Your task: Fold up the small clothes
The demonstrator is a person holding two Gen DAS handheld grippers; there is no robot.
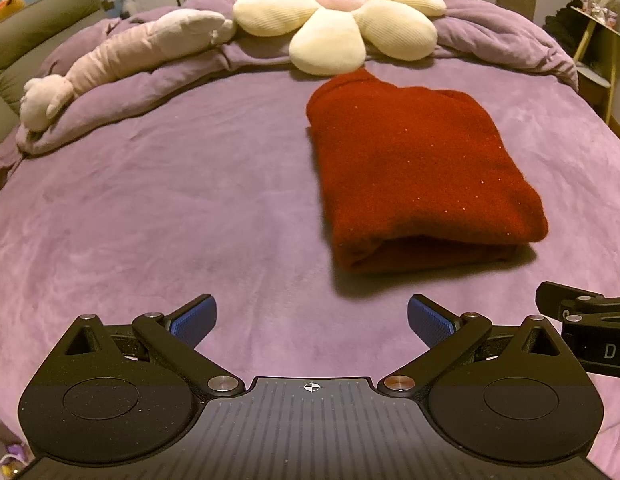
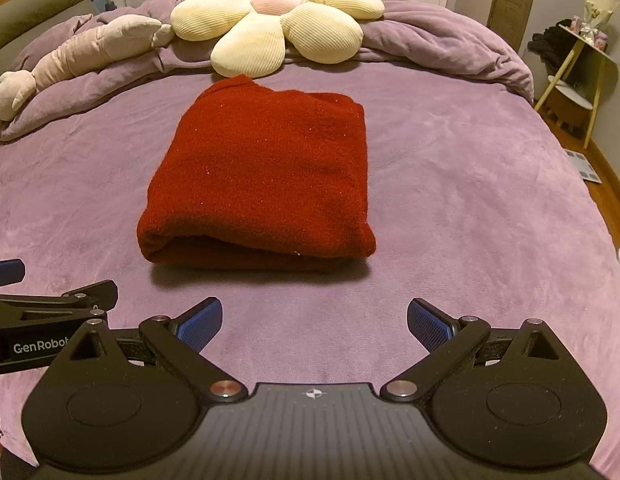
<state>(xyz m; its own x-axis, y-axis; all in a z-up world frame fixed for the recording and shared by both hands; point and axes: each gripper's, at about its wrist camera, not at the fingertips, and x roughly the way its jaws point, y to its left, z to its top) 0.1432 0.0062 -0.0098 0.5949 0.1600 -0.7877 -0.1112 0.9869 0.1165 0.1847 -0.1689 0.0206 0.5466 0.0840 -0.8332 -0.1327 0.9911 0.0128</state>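
Observation:
A dark red knit garment [image 1: 417,168] lies folded into a thick rectangle on the purple bed cover [image 1: 150,208]. In the right wrist view the garment [image 2: 262,176] lies straight ahead on the bed cover [image 2: 469,200], its folded edge facing me. My left gripper [image 1: 311,322] is open and empty, low over the cover, short of the garment and to its left. My right gripper [image 2: 313,322] is open and empty, just short of the garment's near edge. Each gripper's side shows in the other's view: the right gripper [image 1: 589,320] and the left gripper [image 2: 50,312].
A cream flower-shaped cushion [image 1: 341,16] and a long pale plush toy [image 1: 122,64] lie on bunched purple bedding behind the garment. A small side table [image 2: 573,80] and wooden floor [image 2: 613,196] are beyond the bed's right edge. A headboard [image 1: 26,36] is at the left.

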